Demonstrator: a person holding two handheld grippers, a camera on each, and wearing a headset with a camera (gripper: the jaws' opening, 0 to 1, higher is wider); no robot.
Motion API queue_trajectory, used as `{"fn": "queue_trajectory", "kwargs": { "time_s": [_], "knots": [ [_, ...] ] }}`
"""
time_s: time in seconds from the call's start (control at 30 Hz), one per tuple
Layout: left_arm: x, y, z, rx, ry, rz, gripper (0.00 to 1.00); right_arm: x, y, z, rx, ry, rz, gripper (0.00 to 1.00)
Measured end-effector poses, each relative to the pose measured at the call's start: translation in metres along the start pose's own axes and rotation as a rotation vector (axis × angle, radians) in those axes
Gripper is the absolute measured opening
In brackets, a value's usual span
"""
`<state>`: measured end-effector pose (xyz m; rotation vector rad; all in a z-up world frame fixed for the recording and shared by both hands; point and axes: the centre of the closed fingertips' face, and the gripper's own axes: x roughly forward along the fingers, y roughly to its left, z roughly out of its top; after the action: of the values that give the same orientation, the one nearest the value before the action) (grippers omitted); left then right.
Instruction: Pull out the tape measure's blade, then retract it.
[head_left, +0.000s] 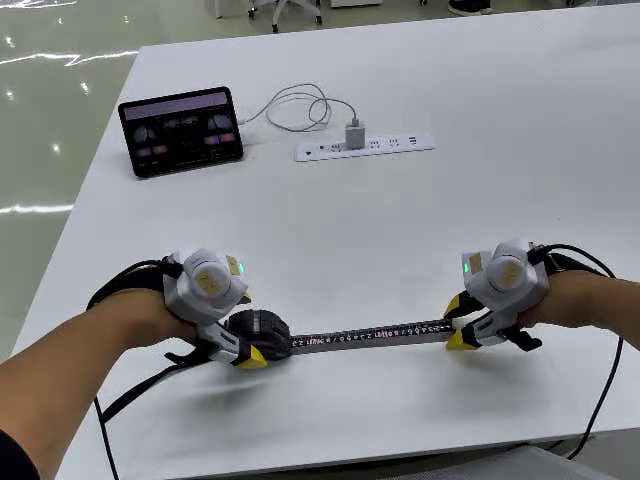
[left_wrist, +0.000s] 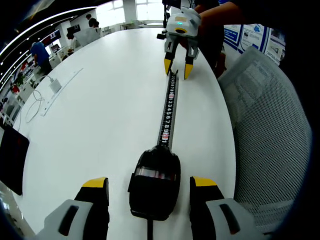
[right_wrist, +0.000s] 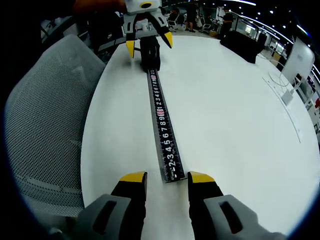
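Head view first: we've got the tape measure's black case (head_left: 260, 333) low on the white surface (head_left: 400, 230), close to the near edge. Its blade (head_left: 370, 336) lies flat, drawn out sideways and ending between the right tongs (head_left: 457, 322). From the left gripper view, the left tongs (left_wrist: 150, 184) stand open, one yellow tip on each side of the case with a sliver of white showing on both sides, so we judge nothing is clamping it. Over in the right gripper view it's the same story: the right tongs are open around the blade's end, tips just beside it rather than pinching it. So the pull looks done and the retract is what's left, and that's where we see trouble. If the spring takes over with the end loose, the blade could whip back and slap the case, or buckle partway. With the case unclamped, the recoil could skid it, and the near edge is right there with a mesh chair (left_wrist: 270, 125) beyond it, so a slide toward us might drop it off. A tip closing askew on the blade could twist or kink it. The tablet (head_left: 181, 130) and power strip (head_left: 365, 146) sit well apart, so we don't count them at risk.
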<state>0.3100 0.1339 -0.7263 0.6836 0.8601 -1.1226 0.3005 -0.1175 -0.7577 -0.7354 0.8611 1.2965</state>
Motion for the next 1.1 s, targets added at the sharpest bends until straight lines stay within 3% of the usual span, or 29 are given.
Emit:
{"fn": "queue_trajectory", "kwargs": {
  "time_s": [0.1, 0.43, 0.6, 0.83, 0.9, 0.93, 1.07, 1.1],
  "knots": [
    [-0.002, -0.006, 0.002, -0.012, -0.018, -0.023, 0.64, -0.002, 0.001, 0.0, -0.012, 0.008, 0.005, 0.31],
    [-0.005, -0.009, -0.003, -0.043, -0.04, -0.02, 0.83, -0.006, 0.003, 0.001, 0.001, 0.001, 0.005, 0.43],
    [-0.008, -0.012, -0.001, -0.069, -0.078, -0.027, 0.98, -0.007, 0.008, 0.001, -0.003, 0.006, 0.022, 0.51],
    [-0.012, -0.013, 0.003, -0.08, -0.106, -0.025, 1.0, -0.009, 0.006, 0.002, 0.02, -0.006, 0.003, 0.65],
    [-0.013, -0.004, -0.001, -0.119, -0.095, 0.031, 1.0, -0.01, 0.006, 0.003, 0.028, -0.01, -0.001, 0.69],
    [-0.013, -0.003, -0.003, -0.155, -0.083, 0.025, 1.0, -0.011, 0.006, 0.004, 0.032, -0.012, -0.004, 0.71],
    [-0.018, 0.004, 0.004, -0.229, -0.149, 0.056, 1.0, -0.014, 0.003, 0.007, 0.09, -0.03, -0.021, 0.82],
    [-0.02, 0.005, 0.008, -0.263, -0.188, 0.065, 1.0, -0.014, 0.002, 0.008, 0.106, -0.04, -0.023, 0.85]
  ]
}}
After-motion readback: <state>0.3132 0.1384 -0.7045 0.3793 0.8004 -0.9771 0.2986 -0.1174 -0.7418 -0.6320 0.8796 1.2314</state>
